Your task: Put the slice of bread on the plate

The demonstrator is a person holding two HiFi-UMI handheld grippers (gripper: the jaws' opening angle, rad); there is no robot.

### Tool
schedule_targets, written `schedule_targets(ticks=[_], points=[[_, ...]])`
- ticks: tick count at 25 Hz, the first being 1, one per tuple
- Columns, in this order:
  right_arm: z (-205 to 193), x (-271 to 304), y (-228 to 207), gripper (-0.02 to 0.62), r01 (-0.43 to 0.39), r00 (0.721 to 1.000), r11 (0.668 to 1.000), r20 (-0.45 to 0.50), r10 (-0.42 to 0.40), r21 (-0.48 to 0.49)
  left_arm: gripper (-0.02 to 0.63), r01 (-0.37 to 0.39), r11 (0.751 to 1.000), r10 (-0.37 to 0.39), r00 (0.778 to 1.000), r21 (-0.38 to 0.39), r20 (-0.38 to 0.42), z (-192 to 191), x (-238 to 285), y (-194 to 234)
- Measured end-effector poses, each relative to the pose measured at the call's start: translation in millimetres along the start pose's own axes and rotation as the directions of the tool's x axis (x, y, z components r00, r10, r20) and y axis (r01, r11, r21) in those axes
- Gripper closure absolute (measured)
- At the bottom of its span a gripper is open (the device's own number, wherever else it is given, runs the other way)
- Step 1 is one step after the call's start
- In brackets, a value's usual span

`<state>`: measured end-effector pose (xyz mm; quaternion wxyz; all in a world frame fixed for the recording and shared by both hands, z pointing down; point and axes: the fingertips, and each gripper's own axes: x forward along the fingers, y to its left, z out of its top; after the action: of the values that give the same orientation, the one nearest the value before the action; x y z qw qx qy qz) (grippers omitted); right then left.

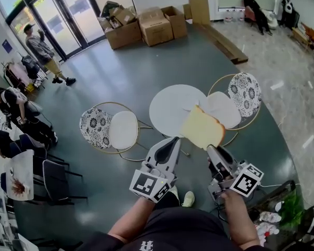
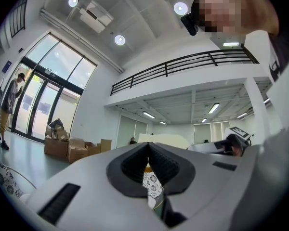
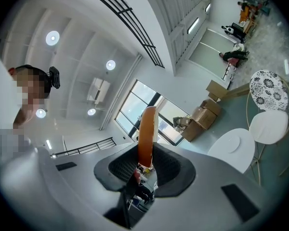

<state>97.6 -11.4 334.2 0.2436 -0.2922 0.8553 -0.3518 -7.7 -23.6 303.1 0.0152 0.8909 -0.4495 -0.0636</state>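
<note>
A slice of bread [image 1: 201, 127] with a brown crust stands edge-up between the jaws of my right gripper [image 1: 209, 146], which is shut on its lower edge. In the right gripper view the bread [image 3: 147, 129] rises edge-on out of that gripper [image 3: 147, 153]. My left gripper [image 1: 172, 141] is beside it on the left, shut and empty, with its pads [image 2: 160, 161] meeting at the tip. A round white table [image 1: 167, 111] stands below and ahead of both grippers. On the table [image 3: 241, 161] lies a faint white plate [image 3: 232, 145].
Two gold-framed chairs flank the table, one on the left [image 1: 123, 130] and one on the right [image 1: 244, 93], both with flower-patterned backs. Cardboard boxes [image 1: 146, 25] are piled by the glass doors, where a person [image 1: 42, 51] stands. Dark chairs [image 1: 47, 177] line the left side.
</note>
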Motion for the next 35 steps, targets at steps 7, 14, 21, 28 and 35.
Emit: schedule_targets(ticks=[7,14,21,28,35], points=[[12.0,25.3,-27.6,0.502,0.027,1.0,1.0,-0.006,-0.027,0.005,0.601,0.012,1.0,-0.012,1.0,-0.018,0.0,-7.5,31.7,24.2],[26.6,66.2,-69.4,0.502,0.063,0.998,0.998,-0.007,-0.063,0.005,0.601,0.042,0.998,-0.042,0.999,-0.036,-0.006,-20.5,76.9,65.3],[36.3,129.4,-120.0,0.502,0.103,0.995,0.994,-0.011,-0.103,0.03,0.601,0.062,0.997,-0.062,0.998,-0.047,-0.017,-33.9,127.9,131.2],[40.2,184.2,-158.4,0.502,0.143,0.99,0.988,-0.004,-0.143,0.066,0.601,0.102,0.993,-0.103,0.994,-0.054,-0.028,-43.2,166.4,188.9],[45.3,216.7,-191.4,0.502,0.177,0.984,0.98,0.001,-0.178,0.092,0.601,0.126,0.99,-0.128,0.991,-0.057,-0.04,-52.6,199.6,223.9]])
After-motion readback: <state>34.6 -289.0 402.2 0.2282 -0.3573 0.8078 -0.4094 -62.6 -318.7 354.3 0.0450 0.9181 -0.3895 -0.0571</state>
